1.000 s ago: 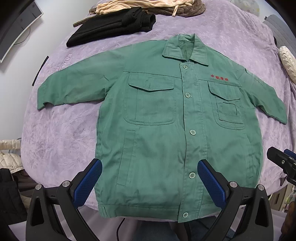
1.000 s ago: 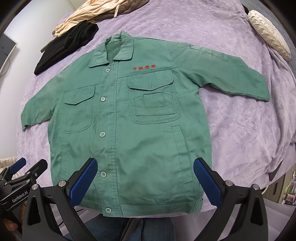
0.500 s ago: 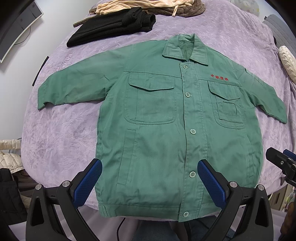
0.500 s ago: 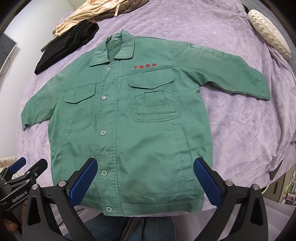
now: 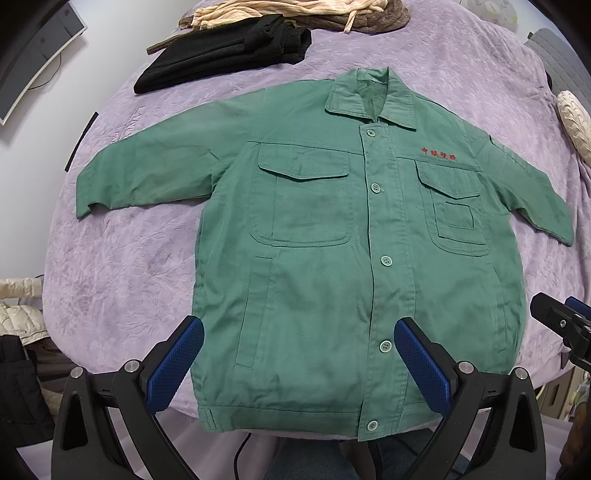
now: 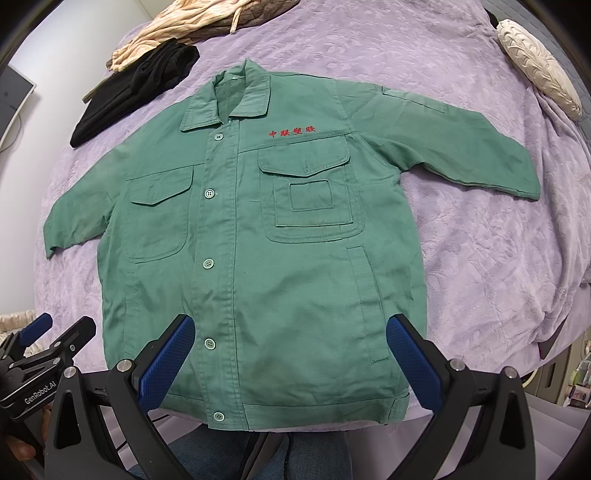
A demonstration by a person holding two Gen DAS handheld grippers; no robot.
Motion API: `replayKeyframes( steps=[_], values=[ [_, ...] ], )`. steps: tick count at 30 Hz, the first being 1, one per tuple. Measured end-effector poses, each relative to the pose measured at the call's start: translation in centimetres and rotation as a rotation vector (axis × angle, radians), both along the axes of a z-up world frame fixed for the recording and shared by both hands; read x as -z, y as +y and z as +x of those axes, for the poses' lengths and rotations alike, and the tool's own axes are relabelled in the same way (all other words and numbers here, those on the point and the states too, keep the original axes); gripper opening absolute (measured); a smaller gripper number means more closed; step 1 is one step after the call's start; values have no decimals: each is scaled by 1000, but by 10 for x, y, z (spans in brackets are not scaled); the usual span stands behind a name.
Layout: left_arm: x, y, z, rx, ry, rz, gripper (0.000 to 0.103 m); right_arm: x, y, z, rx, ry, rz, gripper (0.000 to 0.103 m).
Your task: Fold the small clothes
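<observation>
Left wrist view: the green jacket (image 5: 332, 258) lies spread flat, front up and buttoned, on the purple bedspread (image 5: 122, 280), sleeves out to both sides and collar at the far end. The left tool (image 5: 297, 360) hovers over the jacket's near hem with its blue pads wide apart, gripping nothing. A folded black garment (image 5: 221, 55) sits beyond the collar, with a beige striped cloth (image 5: 280, 11) behind it. The right tool's tip shows at the right edge.

Right wrist view: the right tool (image 6: 290, 360) hangs above the hem, spread wide and empty. Red embroidered characters (image 6: 291, 132) sit above the jacket's chest pocket. A cream cushion (image 6: 535, 70) rests at the bed's far right. The left tool pokes in low on the left.
</observation>
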State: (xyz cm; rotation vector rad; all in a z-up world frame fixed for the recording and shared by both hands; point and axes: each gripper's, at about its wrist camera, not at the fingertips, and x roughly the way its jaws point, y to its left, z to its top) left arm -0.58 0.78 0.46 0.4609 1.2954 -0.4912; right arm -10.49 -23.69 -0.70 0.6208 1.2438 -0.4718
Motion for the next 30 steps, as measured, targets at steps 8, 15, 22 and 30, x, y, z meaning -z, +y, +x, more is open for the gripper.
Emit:
replayKeyframes(
  steps=[8,15,22,30],
  values=[
    [0,0,0,0,0,0,103,0,1,0,-1,-1,-3,103],
    [1,5,-2,11,-2,5,103,0,5,1,0,-1,-7,103],
    [0,3,-3,11,-3,9,103,0,4,1,-2,-4,-5,103],
    [0,2,-2,10,-2,10,103,0,4,1,-2,-3,-3,103]
  ],
)
